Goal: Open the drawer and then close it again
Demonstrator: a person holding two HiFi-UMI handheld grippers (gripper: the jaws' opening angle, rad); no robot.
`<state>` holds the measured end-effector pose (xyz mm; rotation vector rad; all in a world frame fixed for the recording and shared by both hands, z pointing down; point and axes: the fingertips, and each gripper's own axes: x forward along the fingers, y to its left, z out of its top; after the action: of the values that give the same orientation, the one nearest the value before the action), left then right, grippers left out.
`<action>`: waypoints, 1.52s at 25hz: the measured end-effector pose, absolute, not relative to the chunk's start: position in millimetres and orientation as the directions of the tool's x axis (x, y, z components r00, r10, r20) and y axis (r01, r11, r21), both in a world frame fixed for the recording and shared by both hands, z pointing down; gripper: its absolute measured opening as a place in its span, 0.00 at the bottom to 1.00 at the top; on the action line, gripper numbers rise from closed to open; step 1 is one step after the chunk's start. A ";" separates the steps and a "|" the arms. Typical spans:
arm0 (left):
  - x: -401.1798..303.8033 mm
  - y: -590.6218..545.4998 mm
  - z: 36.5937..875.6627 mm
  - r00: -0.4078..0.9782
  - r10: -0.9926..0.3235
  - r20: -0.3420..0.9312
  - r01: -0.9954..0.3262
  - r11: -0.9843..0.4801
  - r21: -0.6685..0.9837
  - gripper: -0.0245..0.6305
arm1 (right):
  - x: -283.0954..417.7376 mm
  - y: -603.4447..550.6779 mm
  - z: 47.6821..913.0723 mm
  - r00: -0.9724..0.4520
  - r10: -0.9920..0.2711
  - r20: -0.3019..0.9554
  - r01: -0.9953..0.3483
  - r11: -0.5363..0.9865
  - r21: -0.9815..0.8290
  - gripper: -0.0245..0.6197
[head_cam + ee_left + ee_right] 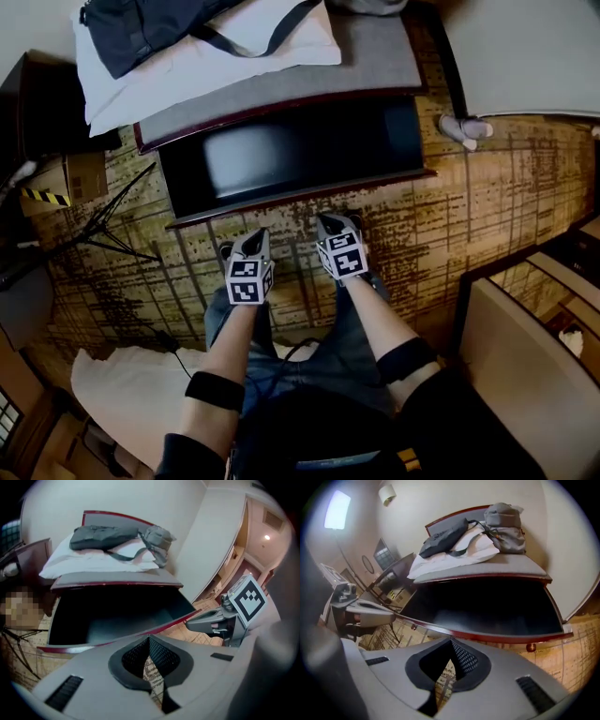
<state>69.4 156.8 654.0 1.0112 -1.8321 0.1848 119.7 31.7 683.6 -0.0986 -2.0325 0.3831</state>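
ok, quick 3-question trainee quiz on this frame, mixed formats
1. True or false: the drawer is pulled open.
2. What lies on the pillow? A) a dark bag B) a laptop C) a book
3. Fill in: the left gripper and right gripper both have their jaws ____, holding nothing.
Key: 1 true; 2 A; 3 shut.
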 end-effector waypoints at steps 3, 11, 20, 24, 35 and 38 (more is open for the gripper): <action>73.6 163.2 704.6 -0.166 -0.530 0.832 -0.677 0.674 0.294 0.04 | 120.6 22.2 727.2 -0.470 0.222 0.854 -0.117 0.944 -0.310 0.04; 76.7 163.6 794.3 -0.177 -0.493 0.852 -0.636 0.718 0.284 0.04 | 130.3 5.7 821.1 -0.454 0.188 0.871 -0.146 0.949 -0.280 0.04; 54.5 165.5 826.0 -0.275 -0.474 0.837 -0.544 0.794 0.271 0.04 | 110.5 -16.8 843.1 -0.509 0.103 0.854 -0.174 0.960 -0.219 0.04; 42.6 161.9 822.5 -0.303 -0.485 0.820 -0.544 0.795 0.269 0.04 | 108.6 -17.8 840.3 -0.523 0.080 0.849 -0.155 0.970 -0.187 0.04; 8.6 148.5 820.9 -0.343 -0.497 0.797 -0.547 0.795 0.261 0.04 | 75.3 -32.1 838.9 -0.575 0.044 0.817 -0.183 0.966 -0.180 0.04; -11.5 140.2 821.0 -0.365 -0.505 0.782 -0.559 0.791 0.250 0.04 | 55.7 -40.6 838.8 -0.591 0.038 0.806 -0.170 0.971 -0.170 0.04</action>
<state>-11.5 140.2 821.0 0.7924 -2.0298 0.0719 55.7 -40.6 838.8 0.0922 -2.1862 0.2840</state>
